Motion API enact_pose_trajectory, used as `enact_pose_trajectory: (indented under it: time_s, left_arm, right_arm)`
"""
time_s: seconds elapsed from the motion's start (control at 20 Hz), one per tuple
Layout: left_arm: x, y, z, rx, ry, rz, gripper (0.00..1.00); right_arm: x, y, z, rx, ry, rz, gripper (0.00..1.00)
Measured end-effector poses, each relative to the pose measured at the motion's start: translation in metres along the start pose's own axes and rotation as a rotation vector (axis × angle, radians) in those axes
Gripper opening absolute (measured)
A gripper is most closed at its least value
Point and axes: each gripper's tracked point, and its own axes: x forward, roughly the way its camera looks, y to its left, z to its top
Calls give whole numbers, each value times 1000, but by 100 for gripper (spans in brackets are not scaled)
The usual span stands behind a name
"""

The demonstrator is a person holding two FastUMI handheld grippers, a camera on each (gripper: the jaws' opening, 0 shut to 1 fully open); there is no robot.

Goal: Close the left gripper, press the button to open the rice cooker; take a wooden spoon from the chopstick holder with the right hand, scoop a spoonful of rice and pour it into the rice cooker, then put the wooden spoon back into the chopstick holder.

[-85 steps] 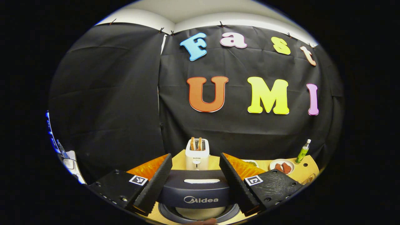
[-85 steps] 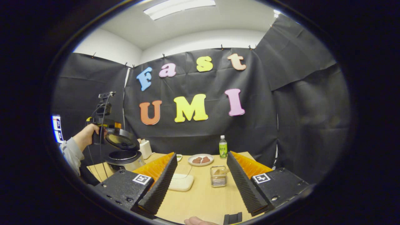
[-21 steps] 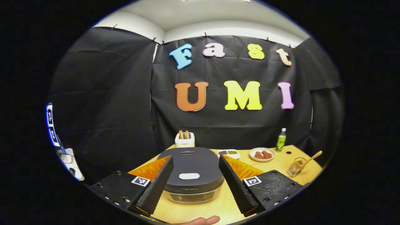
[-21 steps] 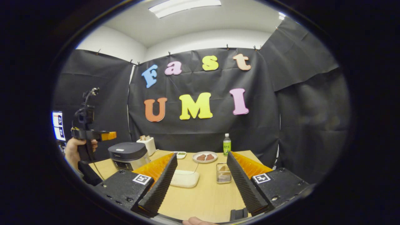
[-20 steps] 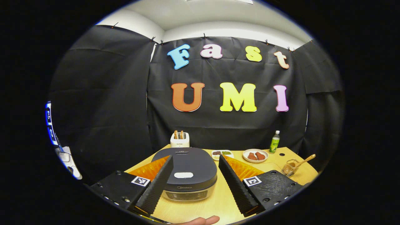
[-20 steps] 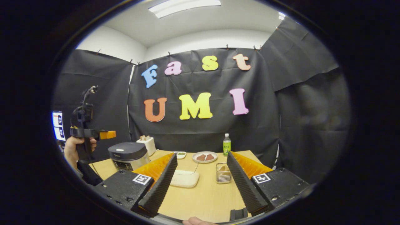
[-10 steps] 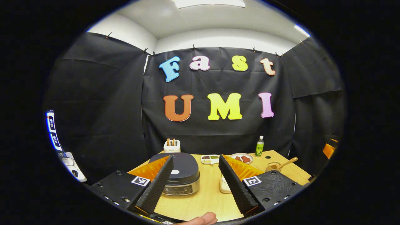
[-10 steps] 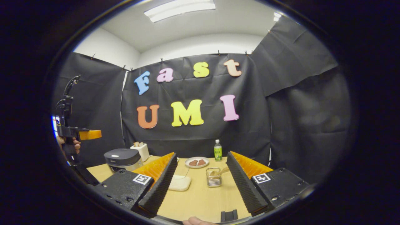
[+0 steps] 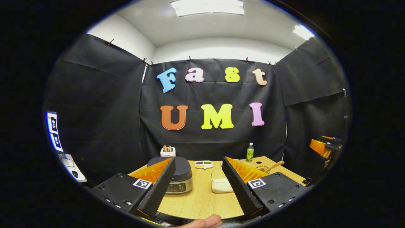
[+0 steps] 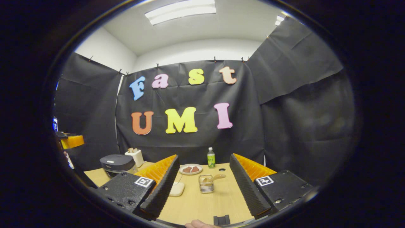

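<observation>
Wooden spoon [image 10: 217, 176] (in holder), beyond right gripper [image 10: 204, 198]

We see both views evenly lit from above by ceiling light panels [image 9: 207, 7], white and slightly blown out at twelve o'clock. The table [image 10: 202, 202] is bright and warm, with only soft, short shadows under the things on it. The black cloth wall [image 9: 101, 104] soaks up light, so its folds read dim. Fisheye bending is strong toward the rim, where the wall's edges curve and detail smears at three and nine o'clock. The centre is sharp; the near fingers [image 9: 159, 186] are slightly soft.
</observation>
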Motion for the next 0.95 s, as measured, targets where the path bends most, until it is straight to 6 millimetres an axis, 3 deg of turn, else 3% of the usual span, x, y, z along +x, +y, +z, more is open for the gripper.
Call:
enact_pose_trajectory:
  time_s: [0.2,0.55,0.95]
  left_arm:
    - [-19,3,9,14,-19,11,94]
    - [-24,11,6,9,-2,28,94]
    - [-23,16,-5,-1,16,17,94]
  right_arm:
    - [-6,-5,5,-9,32,-11,99]
    - [-23,4,38,-43,-13,-19,100]
    - [-26,18,38,-48,-9,-1,100]
